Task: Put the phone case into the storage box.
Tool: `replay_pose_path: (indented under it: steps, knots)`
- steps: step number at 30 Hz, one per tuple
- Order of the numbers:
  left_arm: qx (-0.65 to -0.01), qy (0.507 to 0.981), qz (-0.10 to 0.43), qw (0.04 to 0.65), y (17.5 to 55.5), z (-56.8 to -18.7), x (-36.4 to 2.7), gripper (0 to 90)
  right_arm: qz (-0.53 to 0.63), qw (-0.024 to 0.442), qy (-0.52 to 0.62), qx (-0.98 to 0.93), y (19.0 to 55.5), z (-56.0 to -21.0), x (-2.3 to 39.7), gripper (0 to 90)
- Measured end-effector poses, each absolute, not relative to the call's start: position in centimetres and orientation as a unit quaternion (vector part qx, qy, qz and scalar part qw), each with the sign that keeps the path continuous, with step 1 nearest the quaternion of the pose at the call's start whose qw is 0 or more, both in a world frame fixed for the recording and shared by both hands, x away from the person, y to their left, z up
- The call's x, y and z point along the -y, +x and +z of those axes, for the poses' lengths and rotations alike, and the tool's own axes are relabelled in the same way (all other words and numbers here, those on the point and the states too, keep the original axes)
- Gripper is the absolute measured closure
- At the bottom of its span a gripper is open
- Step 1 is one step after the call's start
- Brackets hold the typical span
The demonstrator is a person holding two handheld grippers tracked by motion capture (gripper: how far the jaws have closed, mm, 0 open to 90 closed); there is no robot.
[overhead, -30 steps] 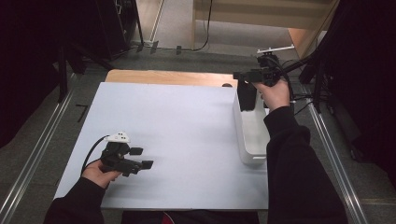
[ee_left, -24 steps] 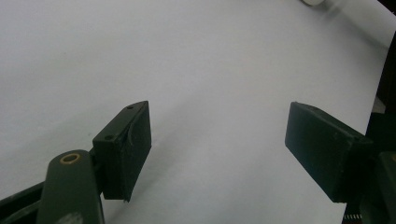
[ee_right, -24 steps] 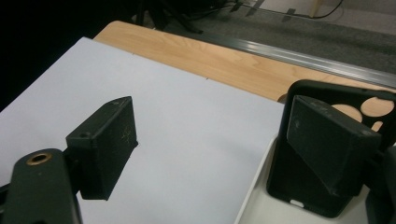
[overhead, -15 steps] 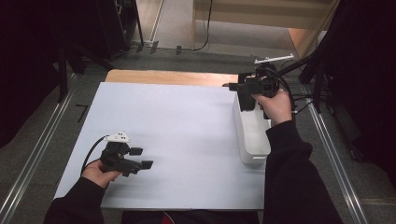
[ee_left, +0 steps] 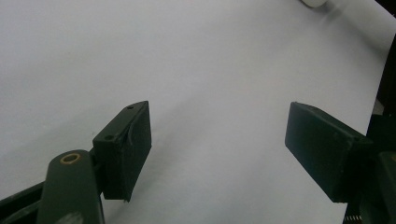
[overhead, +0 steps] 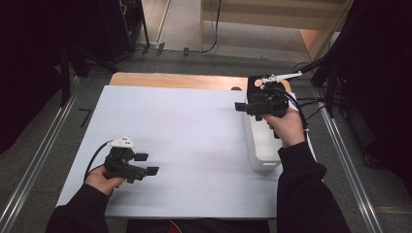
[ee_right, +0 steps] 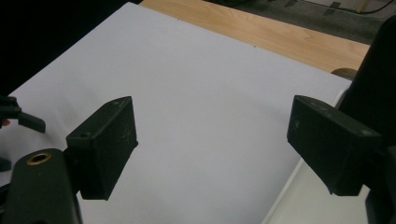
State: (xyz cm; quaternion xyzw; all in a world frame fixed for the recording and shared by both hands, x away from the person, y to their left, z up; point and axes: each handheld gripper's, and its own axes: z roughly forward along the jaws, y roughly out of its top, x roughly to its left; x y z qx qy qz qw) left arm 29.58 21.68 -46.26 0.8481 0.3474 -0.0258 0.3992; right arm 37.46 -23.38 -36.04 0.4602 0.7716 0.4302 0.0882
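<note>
In the high view a white tray [overhead: 260, 145] lies at the right edge of the white table [overhead: 184, 136], its long axis running from the lower frame toward the top, with the right gripper [overhead: 241, 107] above its far end, pointing left, jaws wide and empty; the left gripper [overhead: 147, 164] sits at lower left, pointing right, also wide with nothing between its jaws. The left gripper view shows its jaws spread over bare table, a white tray corner [ee_left: 314, 3] at the top edge. The right gripper view shows its jaws spread too, the tray's rim [ee_right: 299, 196] at lower right.
</note>
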Motion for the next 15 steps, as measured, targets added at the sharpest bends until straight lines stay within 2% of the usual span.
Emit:
replay_pose_path:
  steps: [2, 15]
  knots:
    - [-0.347, 0.847, -0.026, 0.401, 29.7, -46.3, -21.7, 22.4, 0.428, 0.091, 0.452, -0.777, 37.1, -36.3, 23.3, 18.3]
    - [-0.339, 0.851, -0.026, 0.401, 29.5, -46.1, -21.7, 22.4, 0.442, 0.076, 0.435, -0.780, 35.9, -38.2, 22.9, 19.6]
